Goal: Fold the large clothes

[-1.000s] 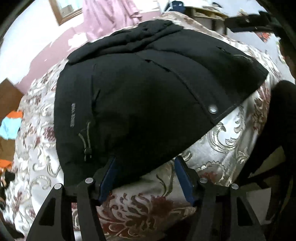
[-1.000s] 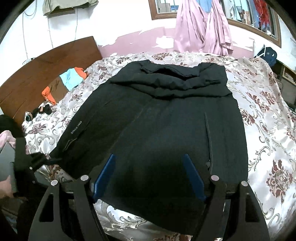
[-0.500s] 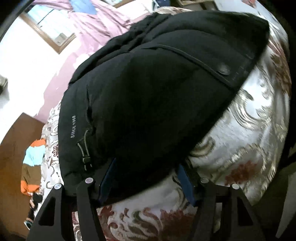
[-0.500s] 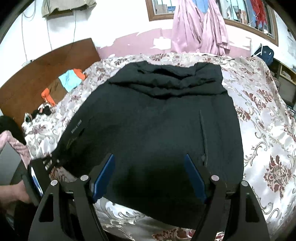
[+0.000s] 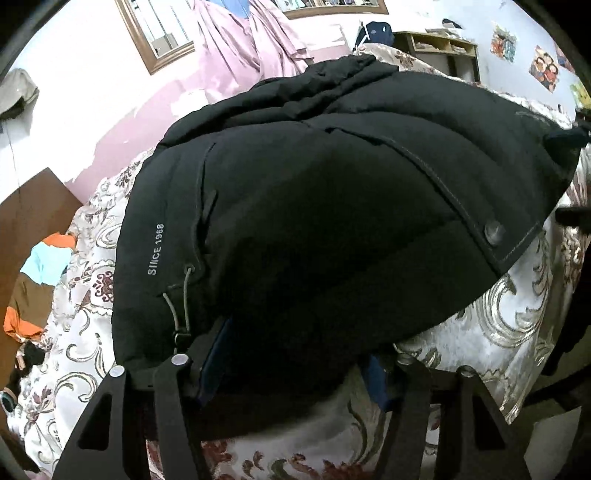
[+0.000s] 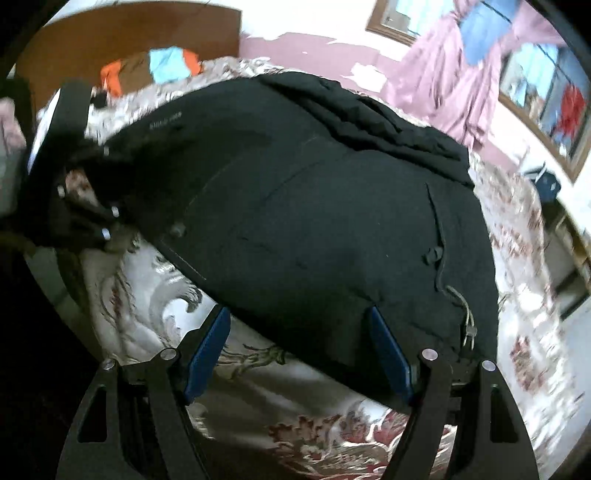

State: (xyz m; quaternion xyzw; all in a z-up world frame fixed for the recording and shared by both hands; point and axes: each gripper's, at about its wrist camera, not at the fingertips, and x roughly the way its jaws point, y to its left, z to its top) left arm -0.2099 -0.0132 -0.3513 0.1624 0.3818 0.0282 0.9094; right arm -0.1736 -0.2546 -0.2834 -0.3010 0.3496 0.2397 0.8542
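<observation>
A large black padded jacket [image 5: 332, 206] lies spread on a floral bedspread [image 5: 517, 317], printed "SINCE 1968" near its hem. In the left wrist view my left gripper [image 5: 295, 365] is open, with the hem's left corner lying between its blue pads. In the right wrist view the jacket [image 6: 314, 206] fills the middle. My right gripper [image 6: 299, 350] is open at the hem's right corner, the cloth edge between its pads. The left gripper [image 6: 85, 199] shows at the far left there, blurred.
The wooden headboard [image 6: 129, 33] stands at the far end with orange, brown and blue clothes [image 6: 155, 66] beside it. Pink curtains [image 6: 461, 74] hang by a framed window. A shelf unit [image 5: 439, 48] stands beyond the bed's right side.
Both grippers have moved down and in to the jacket's hem corners. The right wrist view has swung to the right corner. Both stay open.
</observation>
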